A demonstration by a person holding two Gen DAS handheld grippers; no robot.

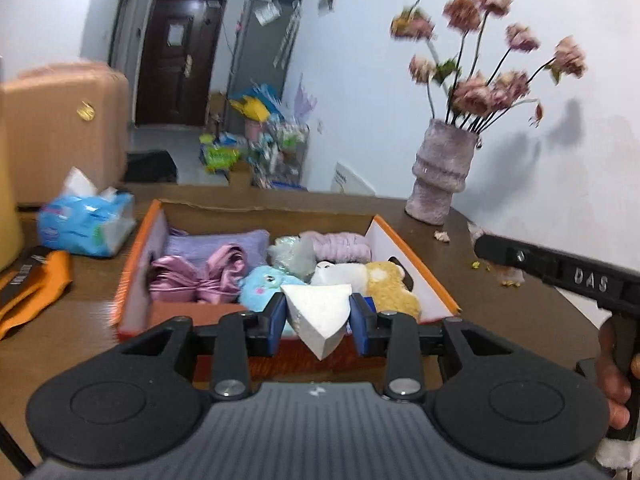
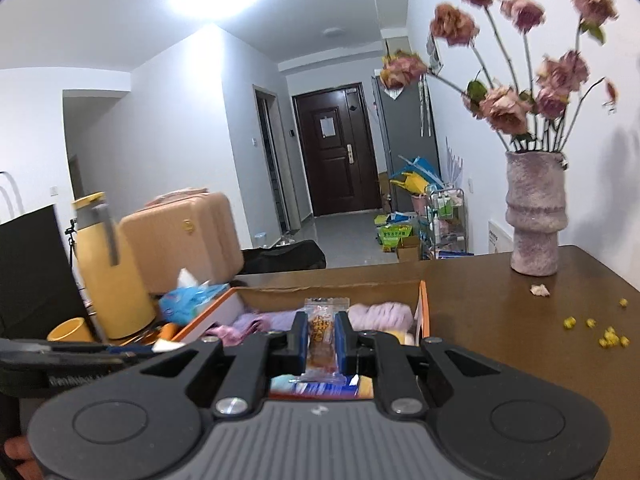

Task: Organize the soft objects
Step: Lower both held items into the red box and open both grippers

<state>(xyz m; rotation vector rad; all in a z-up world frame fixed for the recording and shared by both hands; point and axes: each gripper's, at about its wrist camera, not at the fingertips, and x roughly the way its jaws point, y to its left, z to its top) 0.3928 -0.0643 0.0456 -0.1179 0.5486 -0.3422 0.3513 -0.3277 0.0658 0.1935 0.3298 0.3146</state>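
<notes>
An orange-edged cardboard box [image 1: 416,256] sits on the brown table and holds soft things: a purple cloth [image 1: 216,246], a pink satin bow [image 1: 200,276], a blue plush [image 1: 264,288], a yellow plush [image 1: 392,286] and a pink ribbed roll [image 1: 340,246]. My left gripper [image 1: 318,310] hovers at the box's near edge, shut on a white foam wedge [image 1: 320,320]. In the right wrist view my right gripper [image 2: 322,340] is shut on an orange snack packet [image 2: 320,328] in clear wrap, just short of the same box [image 2: 424,308].
A vase of dried flowers [image 1: 440,176] stands on the table right of the box. A blue tissue pack [image 1: 88,224] and an orange strap [image 1: 36,292] lie to its left. A yellow thermos [image 2: 108,268], a yellow cup [image 2: 72,330] and yellow crumbs [image 2: 608,338] are nearby.
</notes>
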